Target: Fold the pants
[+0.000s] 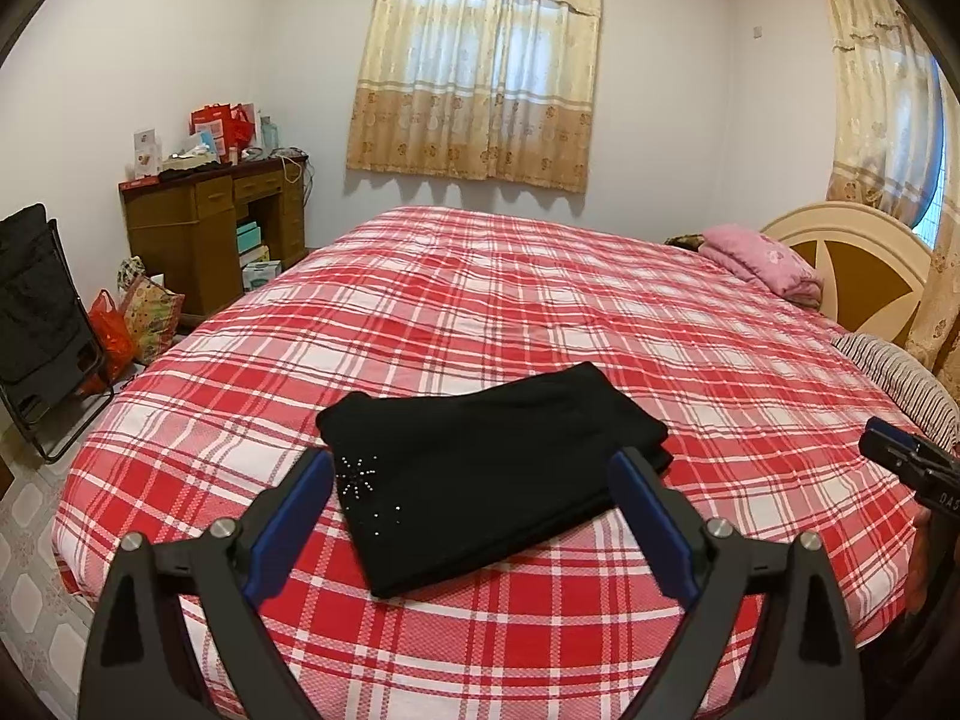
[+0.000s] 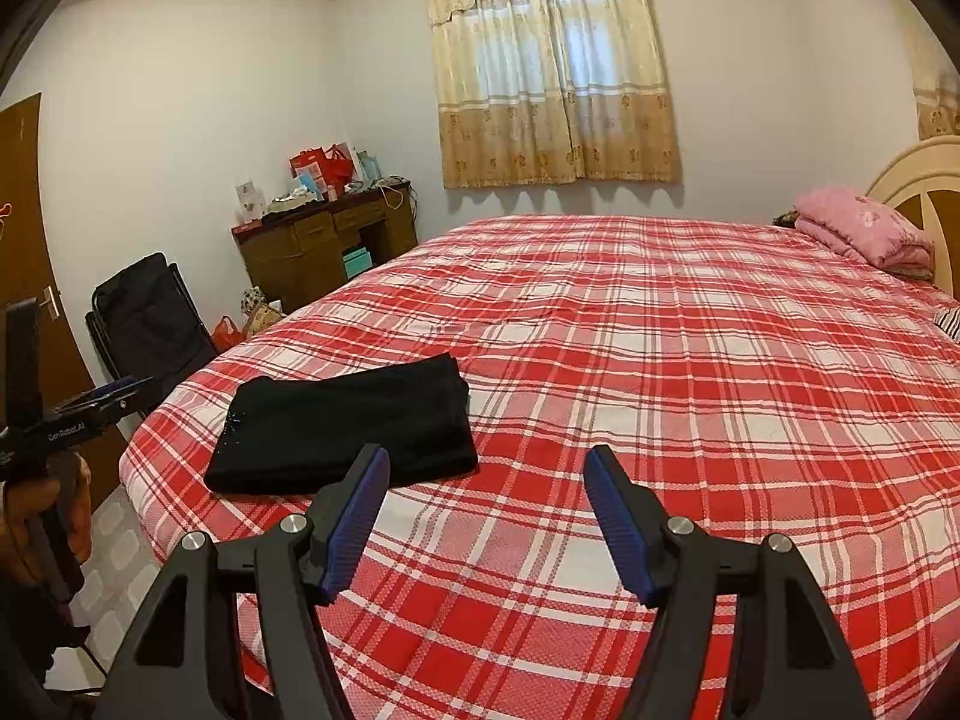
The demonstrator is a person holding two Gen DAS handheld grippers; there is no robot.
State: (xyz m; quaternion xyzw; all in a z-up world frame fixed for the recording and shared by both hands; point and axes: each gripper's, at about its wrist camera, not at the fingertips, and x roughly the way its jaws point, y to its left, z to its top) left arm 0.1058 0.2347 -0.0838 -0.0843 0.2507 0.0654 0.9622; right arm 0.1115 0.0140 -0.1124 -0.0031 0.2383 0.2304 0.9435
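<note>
Black pants (image 1: 480, 468) lie folded into a compact rectangle on the red plaid bed (image 1: 540, 300), near its front edge; a small beaded star decorates one corner. My left gripper (image 1: 474, 462) hovers above and in front of them, wide open, its blue pads touching nothing. In the right wrist view the same pants (image 2: 342, 426) lie to the left of my right gripper (image 2: 486, 462), which is open over bare bedspread (image 2: 660, 360). The left gripper (image 2: 108, 396) shows at the left edge there, and the right gripper's tip (image 1: 900, 456) at the right edge of the left wrist view.
A pink folded blanket (image 1: 762, 264) and a striped pillow (image 1: 900, 372) lie by the headboard (image 1: 852, 252). A brown desk (image 1: 210, 222) with clutter, bags (image 1: 132, 324) and a black folding chair (image 1: 36, 312) stand left of the bed. A door (image 2: 36, 240) is at far left.
</note>
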